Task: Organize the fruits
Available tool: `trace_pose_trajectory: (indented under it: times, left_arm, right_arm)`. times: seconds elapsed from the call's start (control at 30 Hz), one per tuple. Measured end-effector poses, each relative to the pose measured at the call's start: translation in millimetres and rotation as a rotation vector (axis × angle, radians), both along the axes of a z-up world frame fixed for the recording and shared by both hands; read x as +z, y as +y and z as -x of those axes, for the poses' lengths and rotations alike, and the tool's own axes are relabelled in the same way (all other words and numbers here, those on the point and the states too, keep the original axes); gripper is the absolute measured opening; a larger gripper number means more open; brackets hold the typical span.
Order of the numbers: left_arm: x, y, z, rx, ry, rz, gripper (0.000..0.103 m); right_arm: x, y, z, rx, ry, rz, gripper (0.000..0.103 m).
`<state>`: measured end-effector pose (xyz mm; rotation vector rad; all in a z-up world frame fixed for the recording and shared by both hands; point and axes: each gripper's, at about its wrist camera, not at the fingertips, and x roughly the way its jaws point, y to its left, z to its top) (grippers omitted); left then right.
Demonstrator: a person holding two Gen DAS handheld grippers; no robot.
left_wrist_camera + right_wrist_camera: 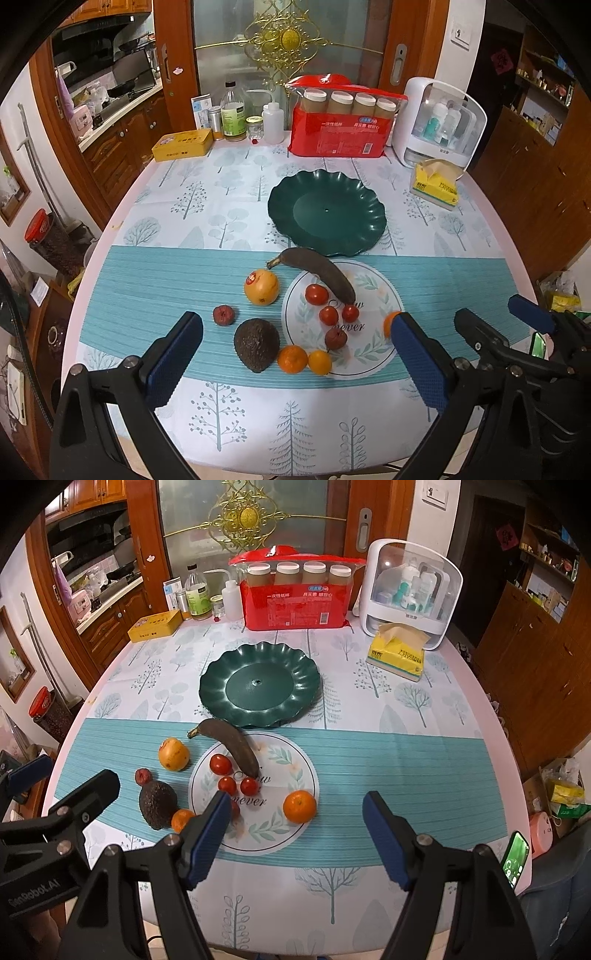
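While fruit lies below, the left claw (pixel 295 354) and right claw (pixel 295 830) gape wide, empty.

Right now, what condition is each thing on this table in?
Left gripper: open, holding nothing.
Right gripper: open, holding nothing.
Green plate: empty.
Banana: blackened, lying on the mat.
Avocado: dark, whole.
Tissue pack: opened, tissue sticking out.

A big red bag (pixel 295 605) of paper cups stands at the back of the table (pixel 461 701). Left of the red bag are a white squeeze bottle (pixel 232 600), some jars and a yellow tin (pixel 155 626). Right of it are a white box (pixel 410 590) and yellow tissues (pixel 397 653).
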<state>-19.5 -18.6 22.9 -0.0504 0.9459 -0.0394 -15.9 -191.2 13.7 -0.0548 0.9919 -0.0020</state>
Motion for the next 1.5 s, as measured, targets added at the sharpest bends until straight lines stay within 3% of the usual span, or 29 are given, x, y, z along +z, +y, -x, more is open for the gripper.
trace_pose_trajectory:
  times: [0.17,0.3,0.47,0.67,0.83,1.0,1.23,1.5]
  left_arm:
    - [0,5,-6,-0.011,0.003,0.027,0.102]
    - [-5,10,-12,0.018,0.033,-0.018,0.102]
    - [-18,42,-23,0.050,0.062,0.060,0.102]
    - [-36,81,-35,0.090,0.041,-0.047,0.102]
    - [-59,93,-42,0.049,0.075,-0.068,0.101]
    - [-98,95,-46,-0.014,0.182,-0.010,0.097]
    - [-150,96,-59,-0.038,0.324,0.099,0.093]
    - [-183,88,-79,-0.047,0.410,0.170,0.092]
  right_arm:
    - [8,3,-8,0.002,-0.007,-0.002,0.075]
    - [4,7,-10,0.016,-0.003,-0.008,0.075]
    - [-7,7,-18,0.017,0.015,-0.033,0.073]
    - [-30,4,-27,0.001,0.042,-0.026,0.068]
    - [-56,13,-30,0.074,0.107,-0.065,0.056]
    - [-94,40,-29,0.206,0.202,-0.110,0.049]
    - [-142,72,-27,0.340,0.311,-0.156,0.032]
    - [-186,88,-36,0.331,0.379,-0.170,0.026]
